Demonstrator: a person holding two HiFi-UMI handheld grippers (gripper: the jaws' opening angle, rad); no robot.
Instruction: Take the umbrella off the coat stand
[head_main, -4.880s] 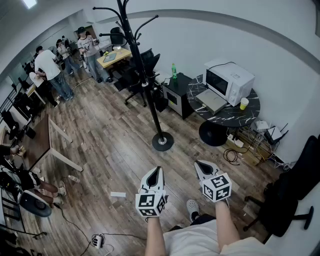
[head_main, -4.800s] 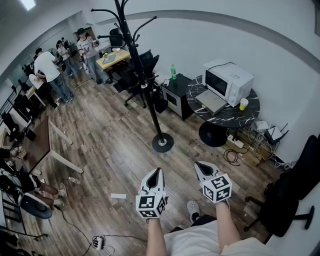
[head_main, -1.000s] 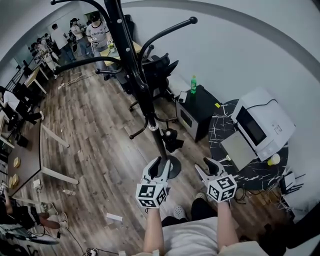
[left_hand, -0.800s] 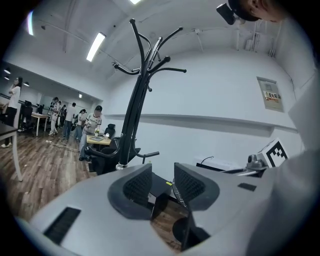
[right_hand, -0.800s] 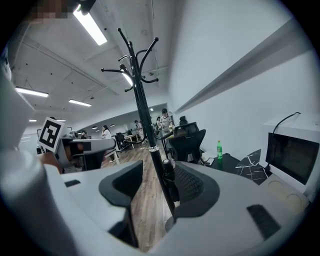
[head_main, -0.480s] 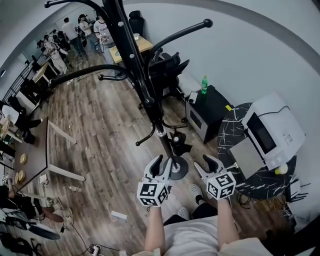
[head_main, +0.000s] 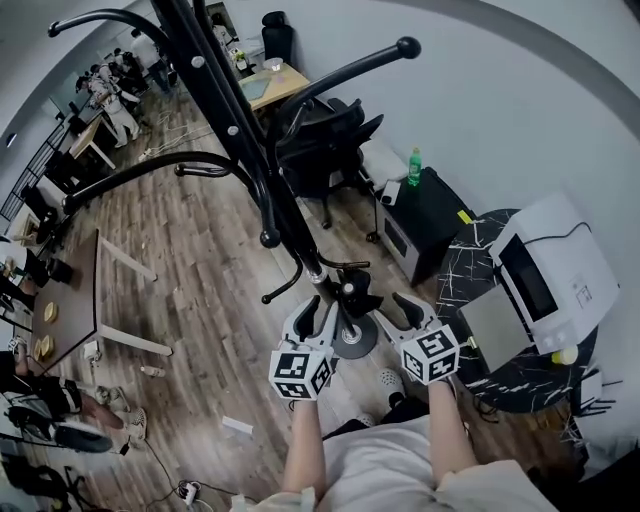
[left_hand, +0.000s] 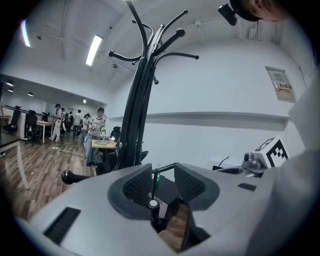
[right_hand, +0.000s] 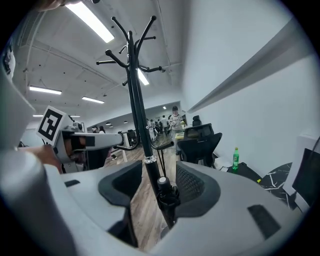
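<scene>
While both tools hung short of the coat stand (head_main: 245, 150), the step read as approach, no grab yet. Folded and black, the umbrella (head_main: 352, 292) hung low on it, at 1 o'clock from the left gripper (head_main: 308, 312) and 10 o'clock from the right gripper (head_main: 408, 308). Left jaws were spread, nothing pinched. Right jaws had just been opening and stood wide; the umbrella's top showed in the gap ahead, pads not on it. Next move likely called for pushing the right gripper forward round the umbrella, closing, then lifting it clear.

Umbrella (head_main: 353, 292) low on coat stand (head_main: 240, 150), table (head_main: 455, 268) to its right
</scene>
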